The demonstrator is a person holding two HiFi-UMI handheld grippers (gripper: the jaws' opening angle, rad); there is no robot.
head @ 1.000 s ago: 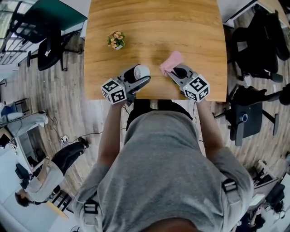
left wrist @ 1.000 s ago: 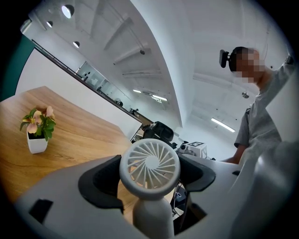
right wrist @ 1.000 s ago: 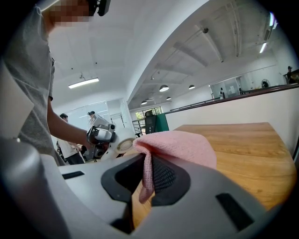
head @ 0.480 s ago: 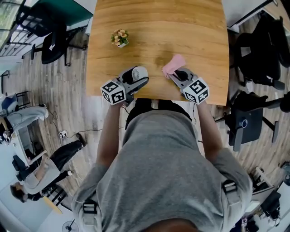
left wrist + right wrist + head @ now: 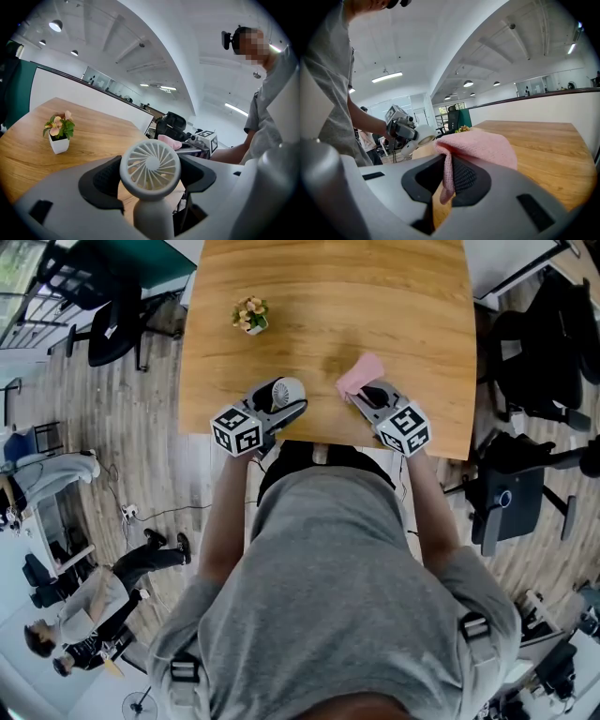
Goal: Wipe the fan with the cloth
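Note:
A small white hand fan [image 5: 284,390] is held over the near edge of the wooden table [image 5: 375,296]. My left gripper [image 5: 286,401] is shut on it. In the left gripper view the round fan grille [image 5: 150,170] sits between the black pads, with its handle [image 5: 152,218] pointing down. My right gripper [image 5: 367,390] is shut on a pink cloth [image 5: 360,373], a short gap to the right of the fan. In the right gripper view the cloth [image 5: 476,147] drapes over the jaws. Beyond it are the fan [image 5: 419,137] and the left gripper [image 5: 398,124].
A small white pot of flowers [image 5: 249,315] stands at the table's left side, also the flower pot [image 5: 58,133] in the left gripper view. Black office chairs [image 5: 525,343] stand to the right of the table and another chair [image 5: 108,329] to its left. People are on the floor at the lower left.
The left gripper with the fan has dipped and tilted slightly. The right gripper and the cloth have stayed where they were.

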